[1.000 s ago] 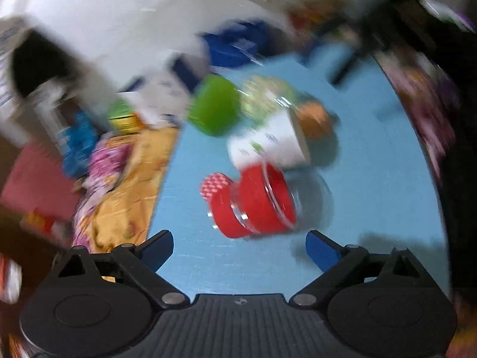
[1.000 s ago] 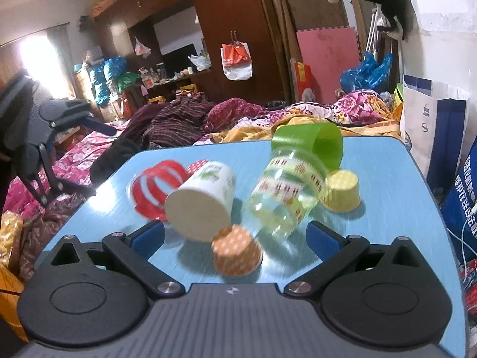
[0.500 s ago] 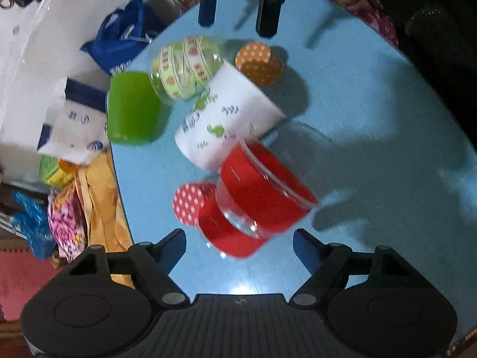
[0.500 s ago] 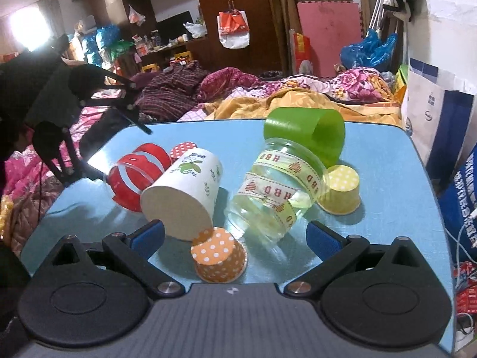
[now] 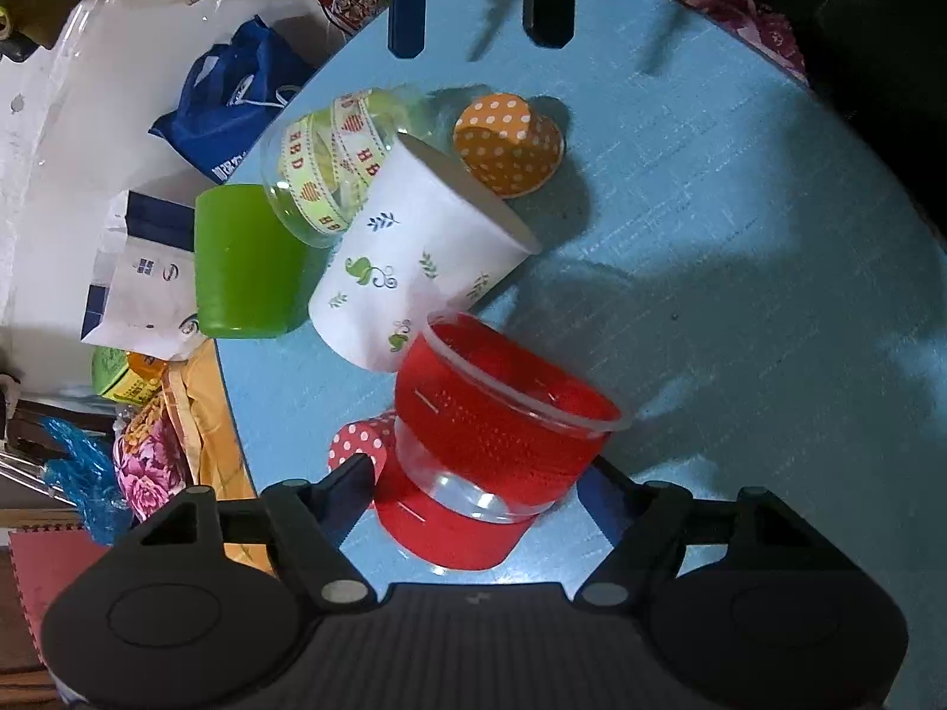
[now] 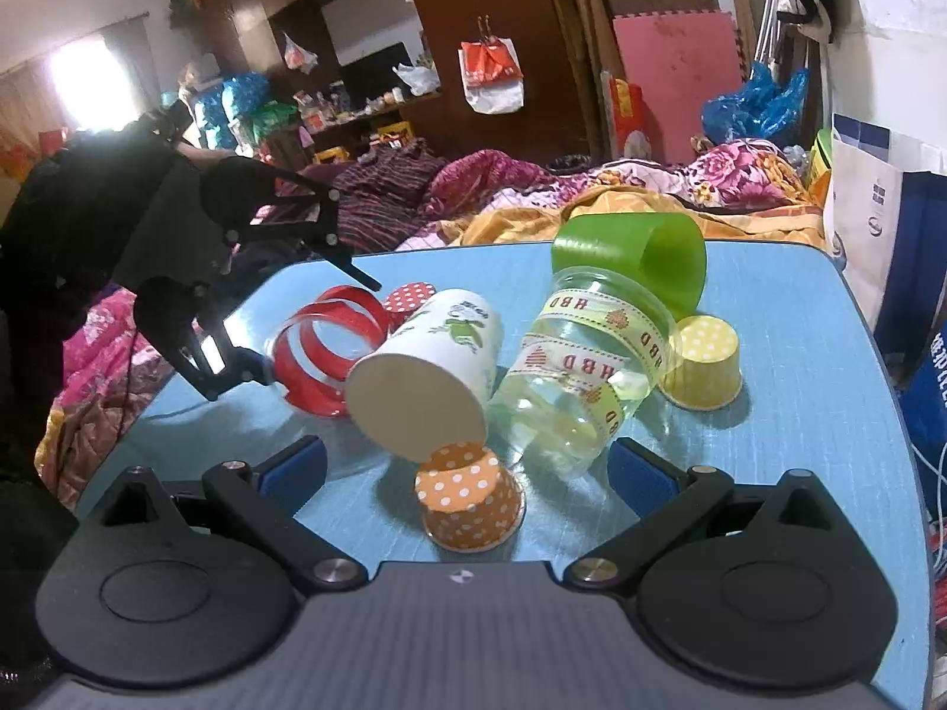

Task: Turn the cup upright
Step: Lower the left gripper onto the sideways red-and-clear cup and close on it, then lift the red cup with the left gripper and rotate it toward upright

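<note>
A clear plastic cup with red bands lies on its side on the blue table; it also shows in the right wrist view. My left gripper is open, its fingers on either side of the cup's base end. Whether they touch it I cannot tell. My right gripper is open and empty, low over the near table edge, just behind an orange dotted paper cup standing upside down.
A white leaf-print paper cup, a clear ribbon-wrapped jar and a green cup lie on their sides, close together. A yellow dotted cup and a red dotted cup stand upside down. Bags and bedding surround the table.
My left gripper has swung over the table and closed in on the red-banded cup, which now lies between its fingers. My right gripper has held nearly still.
</note>
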### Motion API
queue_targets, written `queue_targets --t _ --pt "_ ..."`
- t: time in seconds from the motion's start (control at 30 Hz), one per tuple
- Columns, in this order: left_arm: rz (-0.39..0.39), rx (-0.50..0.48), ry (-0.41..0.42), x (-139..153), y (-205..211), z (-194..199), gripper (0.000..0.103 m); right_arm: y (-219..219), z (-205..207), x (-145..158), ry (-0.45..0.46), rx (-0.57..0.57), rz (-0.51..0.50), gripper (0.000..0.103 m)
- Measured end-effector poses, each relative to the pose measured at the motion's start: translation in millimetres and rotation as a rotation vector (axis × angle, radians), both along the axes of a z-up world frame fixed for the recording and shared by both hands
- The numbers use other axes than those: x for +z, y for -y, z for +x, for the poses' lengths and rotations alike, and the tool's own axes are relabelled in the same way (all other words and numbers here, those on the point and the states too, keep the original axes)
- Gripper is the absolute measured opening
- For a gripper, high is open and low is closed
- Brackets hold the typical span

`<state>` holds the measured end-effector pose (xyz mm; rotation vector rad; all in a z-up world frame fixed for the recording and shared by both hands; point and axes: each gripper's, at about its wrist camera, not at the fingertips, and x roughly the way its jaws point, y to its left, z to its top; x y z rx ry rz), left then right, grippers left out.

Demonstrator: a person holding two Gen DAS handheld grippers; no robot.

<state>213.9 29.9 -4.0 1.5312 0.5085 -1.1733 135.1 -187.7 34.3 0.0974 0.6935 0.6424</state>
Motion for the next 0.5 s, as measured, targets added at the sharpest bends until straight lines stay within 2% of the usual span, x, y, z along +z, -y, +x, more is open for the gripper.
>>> queue_targets --t 0.2,0.3,0.5 --pt "0.005 0.044 0.011 0 8 -5 0.075 10 -7 -3 0.003 -0.003 0.03 0.102" --pt "0.009 0.087 0.007 -2 14 -7 0.067 14 -8 -5 -0.003 -0.01 0.03 0.102" --pt "0.006 0.21 0.003 1 22 -15 0.067 27 7 -17 -0.082 -0.055 0.021 0.102"
